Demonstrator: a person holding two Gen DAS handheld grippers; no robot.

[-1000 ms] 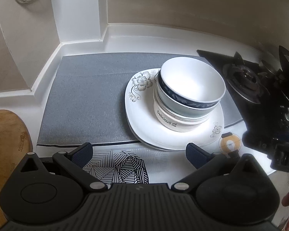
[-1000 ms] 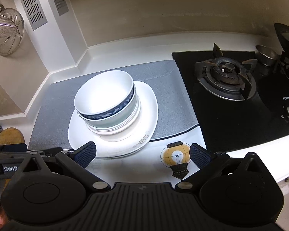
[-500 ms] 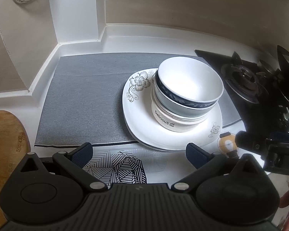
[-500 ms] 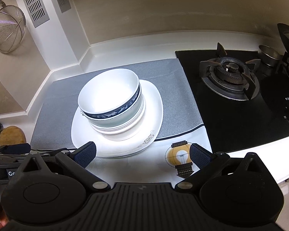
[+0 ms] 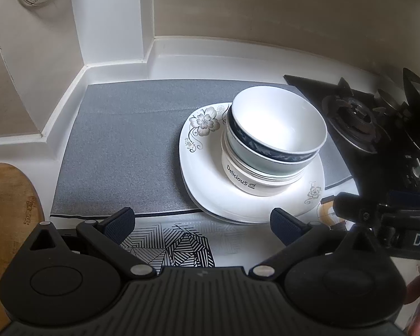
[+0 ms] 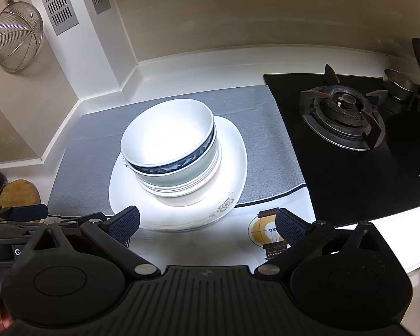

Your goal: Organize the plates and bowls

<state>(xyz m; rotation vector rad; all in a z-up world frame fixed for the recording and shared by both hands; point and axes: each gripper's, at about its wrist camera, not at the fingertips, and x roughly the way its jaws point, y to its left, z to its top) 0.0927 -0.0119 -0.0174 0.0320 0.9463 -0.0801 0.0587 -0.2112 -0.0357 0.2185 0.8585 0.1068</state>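
Observation:
A stack of white plates (image 5: 210,179) (image 6: 232,151) with flower prints lies on a grey mat (image 5: 126,145) (image 6: 271,145). On the plates stands a nest of bowls: a white bowl marked "Delicious" (image 5: 246,179) at the bottom, and a blue-banded white bowl (image 5: 277,128) (image 6: 168,137) on top. My left gripper (image 5: 201,221) is open, hanging over the counter's front just short of the plates. My right gripper (image 6: 207,224) is open too, near the plates' front edge. Neither holds anything.
A black gas hob (image 6: 347,117) (image 5: 358,120) lies right of the mat, with a small metal pot (image 6: 400,81) at its back. A wire strainer (image 6: 16,36) hangs on the left wall. A wooden board (image 5: 5,204) lies at the left. A patterned sheet (image 5: 179,246) covers the counter front.
Both grippers have drifted slightly; the stack sits a little lower and more to the right in the right wrist view. The dishes have not moved.

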